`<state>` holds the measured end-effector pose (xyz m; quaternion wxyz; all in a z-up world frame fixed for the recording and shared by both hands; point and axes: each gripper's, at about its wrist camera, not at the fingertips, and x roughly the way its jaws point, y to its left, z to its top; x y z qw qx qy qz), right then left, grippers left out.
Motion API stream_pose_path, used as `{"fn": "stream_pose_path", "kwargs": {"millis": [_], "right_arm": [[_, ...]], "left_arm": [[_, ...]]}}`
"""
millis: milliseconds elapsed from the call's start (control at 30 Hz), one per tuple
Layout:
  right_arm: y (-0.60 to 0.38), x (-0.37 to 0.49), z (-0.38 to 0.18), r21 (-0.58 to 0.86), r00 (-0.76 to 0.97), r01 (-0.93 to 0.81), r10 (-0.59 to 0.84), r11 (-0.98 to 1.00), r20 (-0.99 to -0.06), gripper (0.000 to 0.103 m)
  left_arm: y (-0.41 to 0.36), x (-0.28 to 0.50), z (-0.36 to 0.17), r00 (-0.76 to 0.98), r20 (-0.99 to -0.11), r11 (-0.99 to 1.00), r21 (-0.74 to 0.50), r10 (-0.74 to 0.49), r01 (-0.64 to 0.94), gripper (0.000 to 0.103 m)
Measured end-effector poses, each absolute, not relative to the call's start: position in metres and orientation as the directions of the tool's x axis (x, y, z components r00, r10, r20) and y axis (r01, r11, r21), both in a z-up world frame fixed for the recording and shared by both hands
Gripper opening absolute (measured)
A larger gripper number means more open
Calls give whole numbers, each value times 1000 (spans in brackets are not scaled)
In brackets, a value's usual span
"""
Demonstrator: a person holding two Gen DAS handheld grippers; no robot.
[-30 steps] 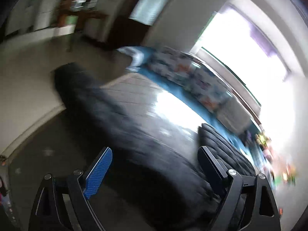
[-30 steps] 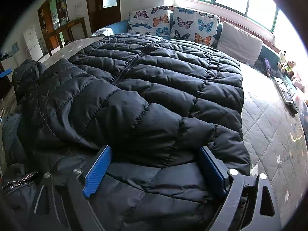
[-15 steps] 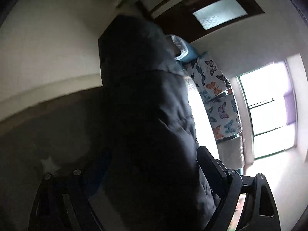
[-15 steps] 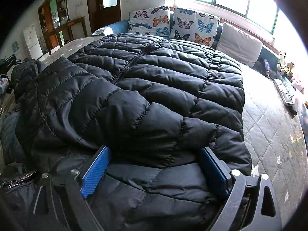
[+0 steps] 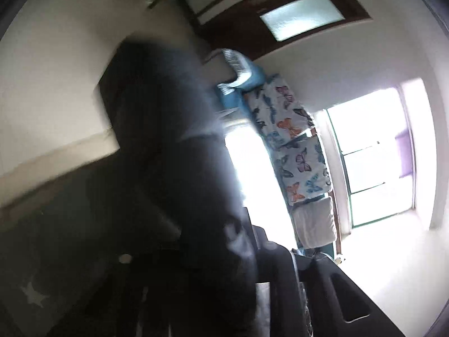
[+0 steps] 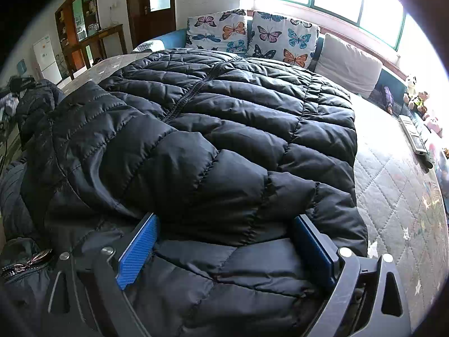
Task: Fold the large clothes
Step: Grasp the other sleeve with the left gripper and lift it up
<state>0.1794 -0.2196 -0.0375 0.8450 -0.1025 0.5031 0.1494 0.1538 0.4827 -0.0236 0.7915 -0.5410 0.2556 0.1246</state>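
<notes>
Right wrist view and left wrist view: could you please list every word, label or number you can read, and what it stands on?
None is legible.
White fridge: door markings too small to read.
Remote control: button markings too small.
Black puffer jacket: no label visible.
Left wrist view: too blurred.

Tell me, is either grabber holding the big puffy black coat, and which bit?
The left gripper has just closed on a dark stretch of the black coat, seemingly its sleeve. The right gripper is open over the coat, gripping nothing.

the right gripper (image 6: 224, 250) has a black frame with silver screw heads at the joints and slotted side arms. its fingers (image 6: 139, 251) carry ribbed blue pads. the left gripper (image 5: 247, 258) shows as dark, blurred black parts with one pale screw.
</notes>
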Motion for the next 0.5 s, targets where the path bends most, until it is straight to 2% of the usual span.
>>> {"fn": "stream_pose_path", "kwargs": {"millis": [233,300,500], "right_arm": [[-219,180,-37,-22,455,-353,151,936,-878,103],[-220,180,-37,-21,456,-353,152,935,-877,103],[-220,180,-37,-17,458,-352,156,936,-875,103]], "left_arm": [[434,185,84,892,-437,598,-747,-111,-292,16],[403,190,118,907,-392,655,-728,-155,-202,16],[310,177,175,900,-329,760,-650,-286,4,16]]}}
